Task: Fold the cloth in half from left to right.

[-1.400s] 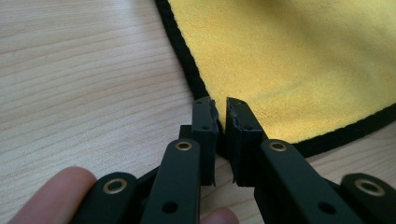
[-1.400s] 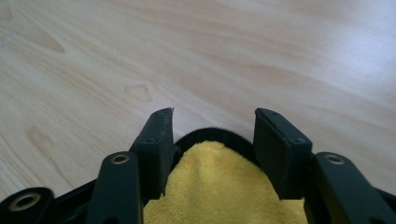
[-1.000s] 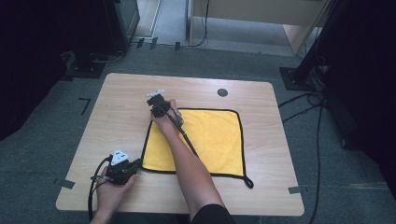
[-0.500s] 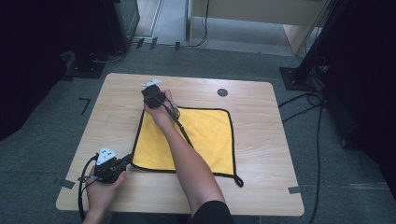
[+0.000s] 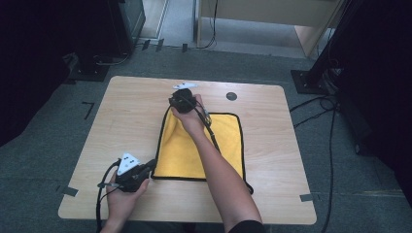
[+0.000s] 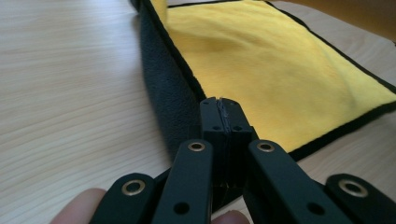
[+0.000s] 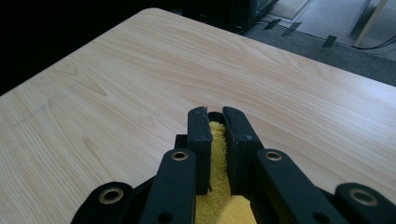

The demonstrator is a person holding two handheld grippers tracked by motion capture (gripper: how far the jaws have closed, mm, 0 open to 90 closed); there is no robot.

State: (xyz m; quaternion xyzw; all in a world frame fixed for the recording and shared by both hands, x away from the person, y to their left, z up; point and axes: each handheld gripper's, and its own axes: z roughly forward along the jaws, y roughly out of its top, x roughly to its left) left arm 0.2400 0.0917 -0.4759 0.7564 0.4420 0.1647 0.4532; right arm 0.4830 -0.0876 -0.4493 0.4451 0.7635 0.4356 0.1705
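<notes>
A yellow cloth [image 5: 221, 141] with black edging lies on the wooden table [image 5: 126, 111], its left edge raised. My right gripper [image 5: 175, 103] is shut on the cloth's far left corner, and yellow pile [image 7: 217, 140] shows pinched between the jaws [image 7: 215, 114]. My left gripper [image 5: 149, 167] is shut on the near left corner. In the left gripper view the jaws [image 6: 221, 116] are pressed together, and beyond them the cloth's dark grey underside [image 6: 168, 102] stands up beside its yellow face [image 6: 266, 60]. The person's right forearm [image 5: 218, 170] lies across the cloth.
A small black round cap [image 5: 231, 96] sits in the table near its far edge. Bare wood stretches left of the cloth. Cables [image 5: 320, 104] run over the grey floor at the right, beside a dark stand [image 5: 316, 73].
Both grippers first slid left with the cloth, then rose and moved right. The cloth's left edge is now lifted off the table and the cloth looks narrower.
</notes>
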